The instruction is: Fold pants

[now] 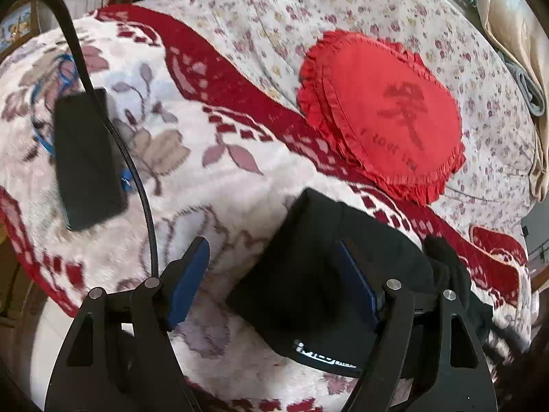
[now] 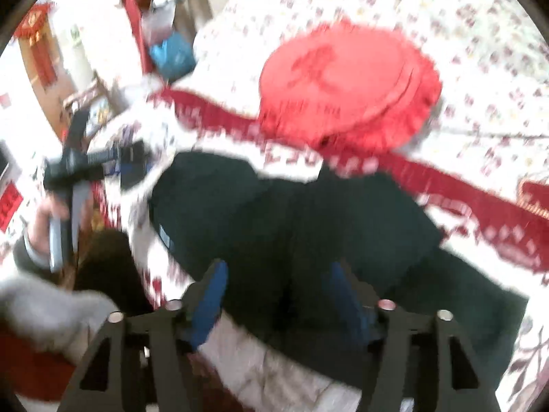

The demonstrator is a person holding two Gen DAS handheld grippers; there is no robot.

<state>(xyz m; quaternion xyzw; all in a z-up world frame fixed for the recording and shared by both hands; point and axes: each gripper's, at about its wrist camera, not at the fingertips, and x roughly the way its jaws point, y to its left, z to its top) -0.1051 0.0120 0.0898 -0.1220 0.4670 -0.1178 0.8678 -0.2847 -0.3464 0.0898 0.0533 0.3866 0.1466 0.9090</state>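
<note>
The black pants (image 1: 319,267) lie folded in a thick bundle on the blanket, with a white-lettered label (image 1: 324,360) at their near edge. My left gripper (image 1: 271,274) is open. Its left pad (image 1: 190,281) hangs over bare blanket and its right pad (image 1: 357,281) is above the bundle, without pressing on it. In the blurred right wrist view the pants (image 2: 291,213) spread dark across the middle. My right gripper (image 2: 278,292) stands open just above them, nothing pinched between its blue pads. A hand (image 2: 44,219) holds the other gripper at the left.
A round red frilled cushion (image 1: 381,113) lies beyond the pants on the floral sheet (image 1: 274,17). A black phone (image 1: 85,158) with a black cable (image 1: 137,178) rests on the flowered, red-bordered blanket (image 1: 206,178) to the left. A beige curtain (image 1: 521,51) hangs at the right.
</note>
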